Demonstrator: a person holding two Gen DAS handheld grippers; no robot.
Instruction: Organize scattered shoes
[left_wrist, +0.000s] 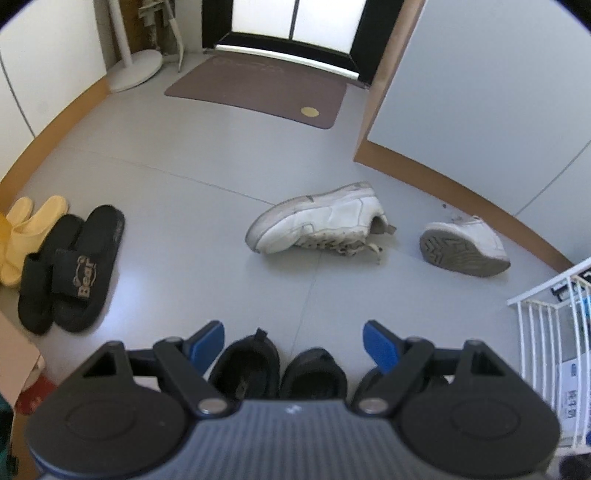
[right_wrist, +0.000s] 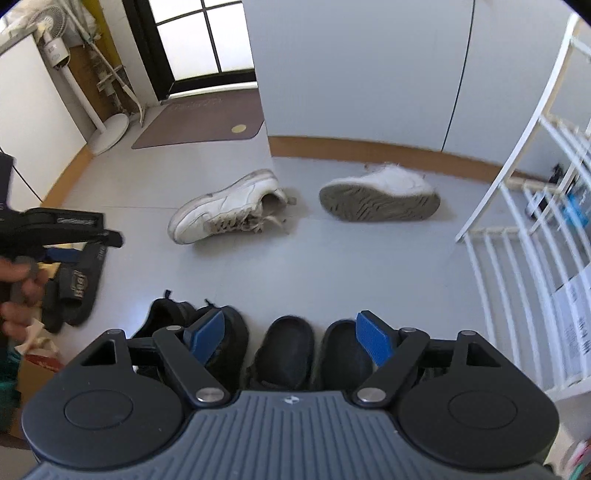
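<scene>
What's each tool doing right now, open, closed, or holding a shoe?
Left tool: open, holding nothing, above the black shoes.
Right tool: open, holding nothing, above the black clogs.

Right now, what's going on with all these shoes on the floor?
A person is tidying shoes with hand-held tongs, one in each hand. Both the left tongs and the right tongs are open and hold nothing. Two white sneakers lie scattered mid-floor: one on its side, the other tipped with its sole showing. Black slippers and yellow slippers already sit paired by the wall, and dark shoes are lined up below the tongs.
</scene>
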